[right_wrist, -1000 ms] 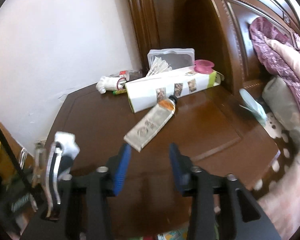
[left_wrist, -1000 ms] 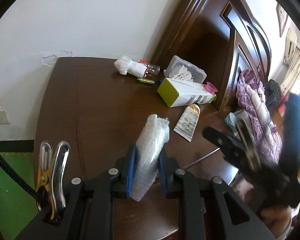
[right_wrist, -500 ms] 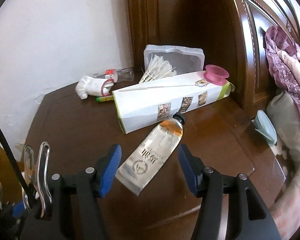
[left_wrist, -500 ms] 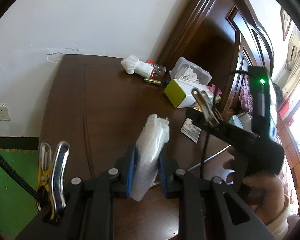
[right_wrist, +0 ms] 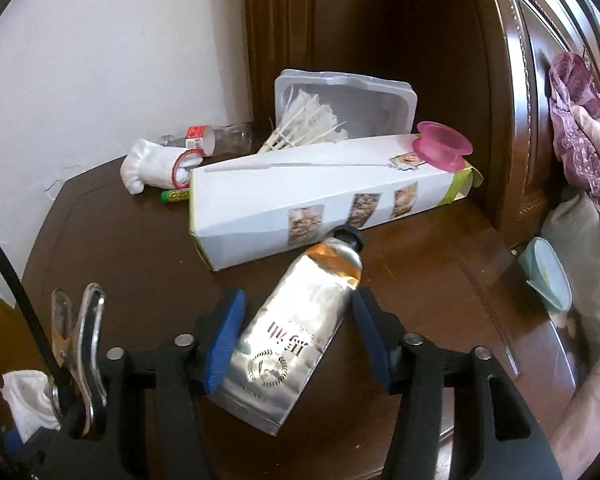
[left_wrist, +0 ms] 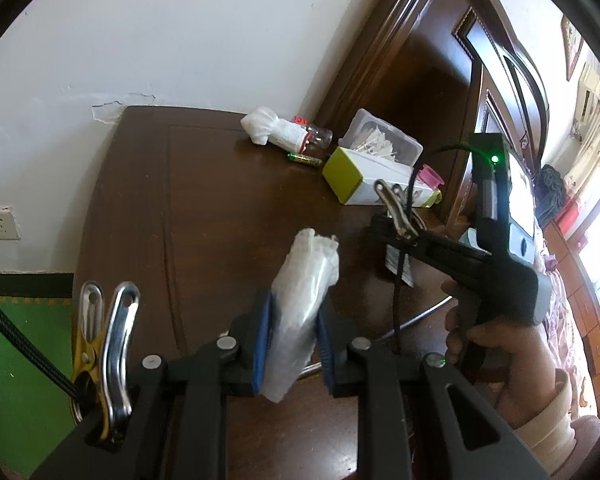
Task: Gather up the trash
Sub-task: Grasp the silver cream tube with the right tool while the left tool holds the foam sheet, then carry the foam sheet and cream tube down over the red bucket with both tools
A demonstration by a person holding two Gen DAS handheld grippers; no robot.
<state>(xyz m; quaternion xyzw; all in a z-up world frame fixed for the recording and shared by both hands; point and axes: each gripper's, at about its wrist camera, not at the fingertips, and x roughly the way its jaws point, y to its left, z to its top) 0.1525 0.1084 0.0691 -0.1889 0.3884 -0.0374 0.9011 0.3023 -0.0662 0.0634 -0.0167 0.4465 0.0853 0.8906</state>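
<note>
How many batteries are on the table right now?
1. A green battery lies near the table's back edge, between the white glove and the end of the long carton. The carton partly covers it, so others may be hidden behind.

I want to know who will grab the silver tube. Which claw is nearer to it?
Right. The right claw straddles the silver tube, its jaws closing. The left claw is off to one side, shut on a crumpled plastic bag.

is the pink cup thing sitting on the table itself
No, the pink cup rests on top of the long white carton, near the carton's far end, not on the wooden table.
</note>
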